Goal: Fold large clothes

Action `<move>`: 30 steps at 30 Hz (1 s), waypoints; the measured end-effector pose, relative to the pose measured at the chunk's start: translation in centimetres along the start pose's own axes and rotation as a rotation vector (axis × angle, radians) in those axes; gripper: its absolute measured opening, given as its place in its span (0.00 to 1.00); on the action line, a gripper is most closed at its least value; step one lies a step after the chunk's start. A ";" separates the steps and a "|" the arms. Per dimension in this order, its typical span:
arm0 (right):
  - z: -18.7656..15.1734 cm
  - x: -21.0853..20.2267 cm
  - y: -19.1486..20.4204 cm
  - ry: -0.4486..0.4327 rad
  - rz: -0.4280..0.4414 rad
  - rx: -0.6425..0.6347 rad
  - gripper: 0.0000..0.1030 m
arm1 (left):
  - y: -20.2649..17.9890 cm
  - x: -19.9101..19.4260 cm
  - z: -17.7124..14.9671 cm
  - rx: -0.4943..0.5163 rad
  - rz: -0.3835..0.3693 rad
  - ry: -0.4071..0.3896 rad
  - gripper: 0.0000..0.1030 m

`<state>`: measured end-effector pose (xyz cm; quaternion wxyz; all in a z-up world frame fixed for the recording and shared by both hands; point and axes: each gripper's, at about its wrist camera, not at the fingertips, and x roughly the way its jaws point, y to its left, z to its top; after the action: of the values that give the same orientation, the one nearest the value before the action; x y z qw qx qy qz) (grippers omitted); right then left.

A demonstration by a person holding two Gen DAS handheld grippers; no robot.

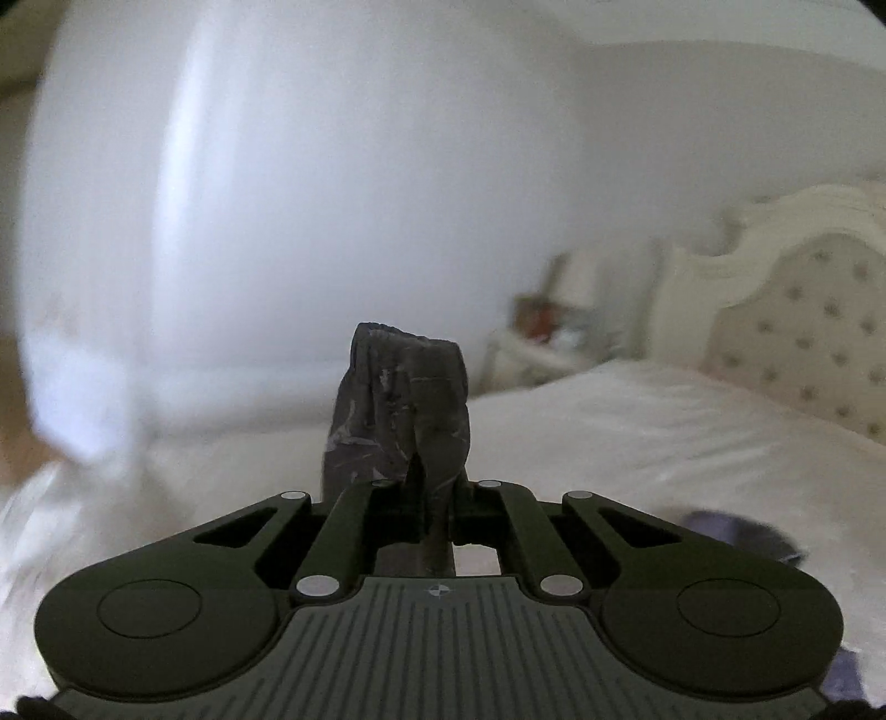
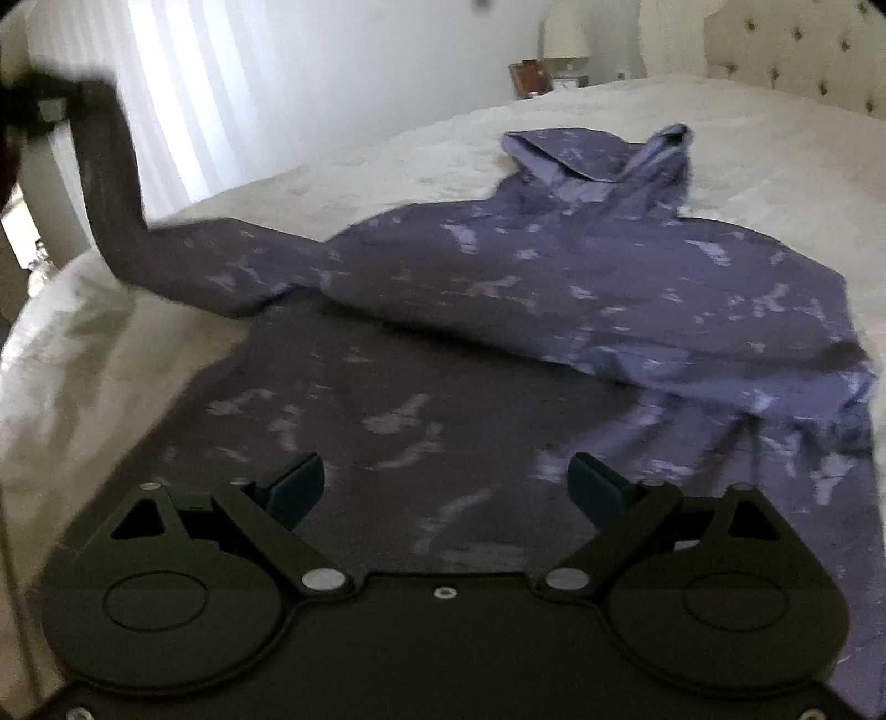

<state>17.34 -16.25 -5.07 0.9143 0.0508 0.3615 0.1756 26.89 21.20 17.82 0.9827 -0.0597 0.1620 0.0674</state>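
Observation:
A purple hoodie (image 2: 581,288) with pale blotches lies spread on the white bed (image 2: 775,138), hood toward the headboard, its right side folded over the body. My left gripper (image 1: 412,476) is shut on the cuff of the hoodie's left sleeve (image 1: 401,410); the fabric hides the fingertips. In the right wrist view that sleeve (image 2: 111,183) rises off the bed to the left gripper (image 2: 39,105) at the upper left. My right gripper (image 2: 446,487) is open and empty, low over the hoodie's lower body.
A tufted cream headboard (image 1: 803,321) stands at the far end of the bed. A nightstand (image 1: 531,354) with a lamp (image 2: 565,36) and small items sits beside it. Bright white curtains (image 2: 232,83) hang along the left.

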 end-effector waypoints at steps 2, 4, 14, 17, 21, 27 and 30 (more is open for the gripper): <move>-0.6 0.3 -1.1 0.003 -0.015 0.019 0.92 | -4.1 -0.5 1.4 0.039 -0.067 -0.039 0.06; -1.3 0.3 -2.3 -0.004 -0.020 0.060 0.92 | -8.2 -0.6 1.9 0.062 -0.137 -0.051 0.06; -1.3 -2.4 -5.9 -0.055 -0.049 0.127 0.93 | -26.5 4.4 -5.9 0.203 -0.409 0.097 0.06; -1.1 -3.1 -7.6 -0.066 -0.043 0.197 0.93 | -30.9 7.5 -10.3 0.281 -0.400 0.228 0.06; -1.1 -3.7 -9.3 -0.063 -0.080 0.245 0.93 | -35.2 10.1 -15.9 0.359 -0.365 0.415 0.06; -1.2 -3.8 -11.5 -0.028 -0.118 0.300 0.93 | -36.5 10.3 -20.7 0.438 -0.337 0.518 0.07; -1.3 -3.6 -11.9 -0.011 -0.126 0.310 0.93 | -37.1 10.5 -22.0 0.459 -0.326 0.534 0.08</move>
<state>17.40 -28.71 -6.33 0.9066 0.1697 0.3817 0.0600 35.54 -17.22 -2.78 0.8916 0.1213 0.4113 -0.1456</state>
